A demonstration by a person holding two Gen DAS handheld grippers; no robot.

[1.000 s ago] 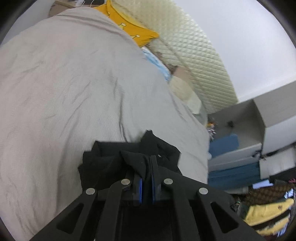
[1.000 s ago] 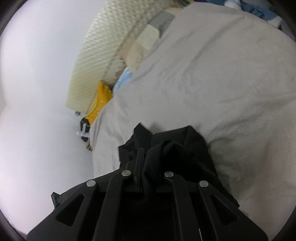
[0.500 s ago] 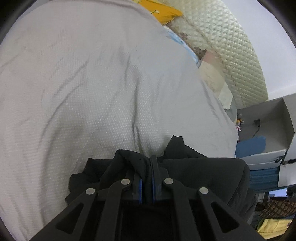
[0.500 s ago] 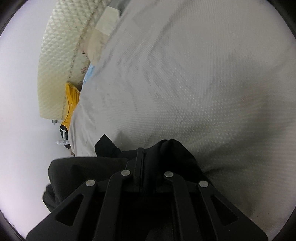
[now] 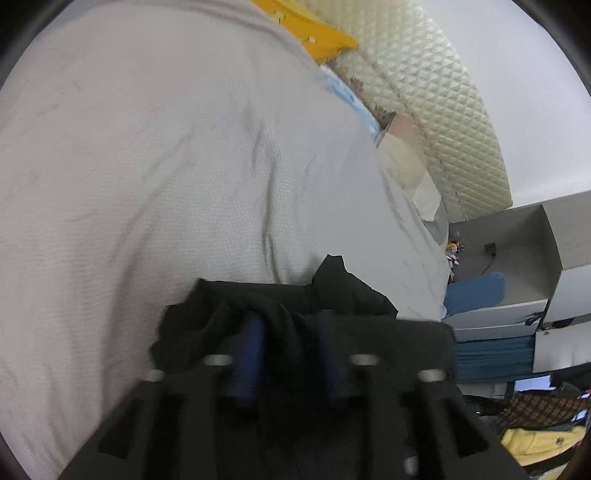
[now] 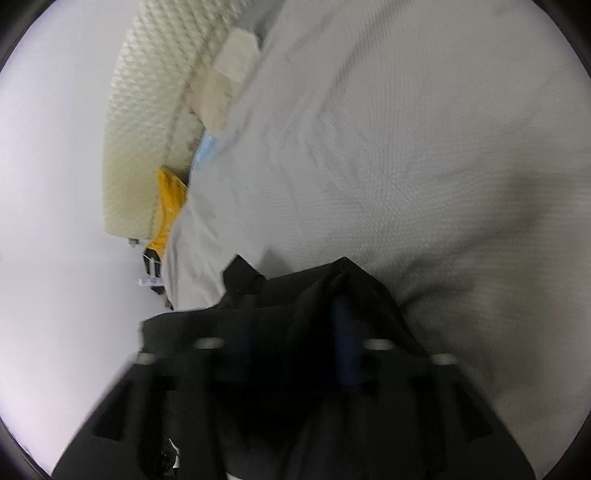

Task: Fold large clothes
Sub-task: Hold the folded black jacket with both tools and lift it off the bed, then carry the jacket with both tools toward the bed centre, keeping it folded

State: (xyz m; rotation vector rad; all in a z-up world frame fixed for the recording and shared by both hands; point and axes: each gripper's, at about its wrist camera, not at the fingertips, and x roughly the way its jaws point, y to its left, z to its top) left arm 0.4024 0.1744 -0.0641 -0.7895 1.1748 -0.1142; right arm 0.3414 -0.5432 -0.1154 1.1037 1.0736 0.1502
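Note:
A black garment (image 5: 280,302) lies bunched on the grey bedspread (image 5: 155,158), right at my left gripper (image 5: 291,343). The left jaws stand apart, blue pads (image 5: 249,343) showing, with black cloth draped between them. In the right wrist view the same black garment (image 6: 295,291) lies on the grey bedspread (image 6: 406,147) under my right gripper (image 6: 291,343). Its jaws also stand apart, a blue pad (image 6: 343,332) visible, cloth loose between them. Both views are blurred by motion.
A quilted cream headboard (image 5: 436,92) runs along the far side, with a yellow cloth (image 5: 314,33), pale blue cloth (image 5: 354,103) and cream pillows (image 5: 406,158). A grey shelf unit (image 5: 517,251) and blue items (image 5: 476,291) stand at the right. A white wall (image 6: 55,184) lies left.
Both grippers have opened: the blue pads, pressed together on the black cloth half a second ago, now stand apart. The garment has settled onto the bedspread and both views have shifted.

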